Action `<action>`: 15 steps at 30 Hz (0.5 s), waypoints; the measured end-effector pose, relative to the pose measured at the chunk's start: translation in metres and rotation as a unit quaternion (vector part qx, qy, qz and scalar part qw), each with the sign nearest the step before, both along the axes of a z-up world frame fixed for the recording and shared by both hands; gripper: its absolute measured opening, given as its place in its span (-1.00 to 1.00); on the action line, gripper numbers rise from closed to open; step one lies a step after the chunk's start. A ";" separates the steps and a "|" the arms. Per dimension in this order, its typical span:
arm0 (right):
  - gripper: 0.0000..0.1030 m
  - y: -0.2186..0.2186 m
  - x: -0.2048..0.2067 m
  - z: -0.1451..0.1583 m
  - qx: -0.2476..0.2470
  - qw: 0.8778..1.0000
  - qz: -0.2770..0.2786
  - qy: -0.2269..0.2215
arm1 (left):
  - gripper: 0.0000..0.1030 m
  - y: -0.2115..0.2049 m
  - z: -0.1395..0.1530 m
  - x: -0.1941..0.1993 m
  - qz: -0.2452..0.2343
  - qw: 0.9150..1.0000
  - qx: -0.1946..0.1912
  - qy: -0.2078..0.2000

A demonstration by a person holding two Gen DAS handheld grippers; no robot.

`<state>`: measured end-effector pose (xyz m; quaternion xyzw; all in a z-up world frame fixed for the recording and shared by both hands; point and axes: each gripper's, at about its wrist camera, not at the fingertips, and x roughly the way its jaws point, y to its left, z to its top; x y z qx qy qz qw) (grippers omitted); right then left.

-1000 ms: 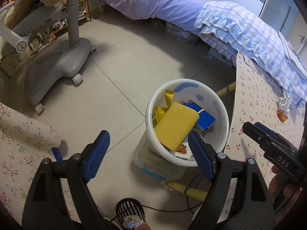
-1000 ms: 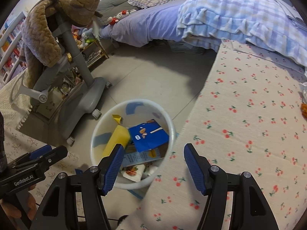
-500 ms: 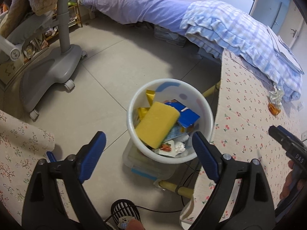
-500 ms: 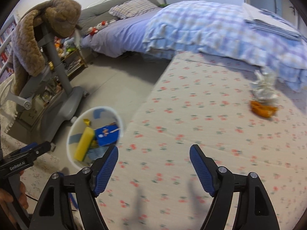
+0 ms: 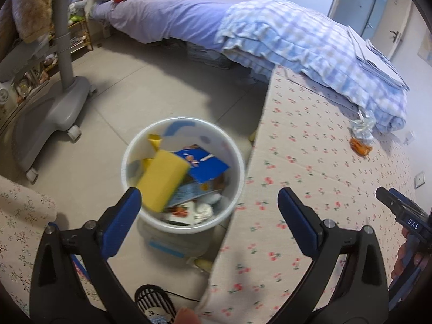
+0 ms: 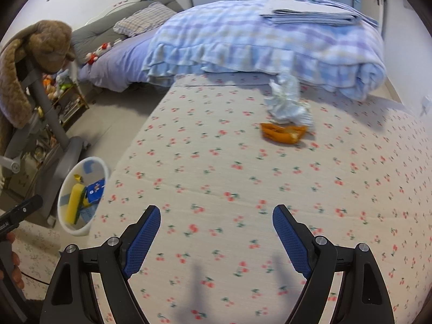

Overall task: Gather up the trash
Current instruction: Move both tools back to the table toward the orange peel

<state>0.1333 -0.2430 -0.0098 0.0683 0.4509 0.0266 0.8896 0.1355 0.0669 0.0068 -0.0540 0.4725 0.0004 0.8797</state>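
On the cherry-print table (image 6: 216, 167), the crumpled wrapper (image 6: 287, 108) and orange peel (image 6: 282, 132) lie far ahead and slightly right of the right tool (image 6: 216, 240), its jaws just opening and empty, nearer than the wide-open left tool (image 5: 209, 210) over the bin (image 5: 237, 162).

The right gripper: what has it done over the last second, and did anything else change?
The right gripper swung from above the bin out over the cherry-print table, towards the orange wrapper; its empty jaws have just been opening. The left gripper widened too, empty. Bin contents and wrapper stayed put.
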 end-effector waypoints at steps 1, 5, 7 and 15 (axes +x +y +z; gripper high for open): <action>0.68 -0.007 -0.001 0.000 0.002 1.000 -0.004 0.000 | 0.95 -0.006 -0.001 0.001 -0.005 1.000 0.001 0.000; 0.68 -0.027 -0.003 -0.003 0.002 1.000 -0.016 0.003 | 0.95 -0.027 -0.006 0.007 -0.019 1.000 0.003 0.004; 0.68 -0.037 -0.003 -0.004 0.002 1.000 -0.022 0.005 | 0.96 -0.037 -0.007 0.012 -0.024 1.000 0.001 0.006; 0.96 -0.085 0.004 -0.007 0.007 0.998 -0.058 -0.007 | 0.98 -0.077 -0.014 0.033 -0.031 0.999 -0.012 -0.003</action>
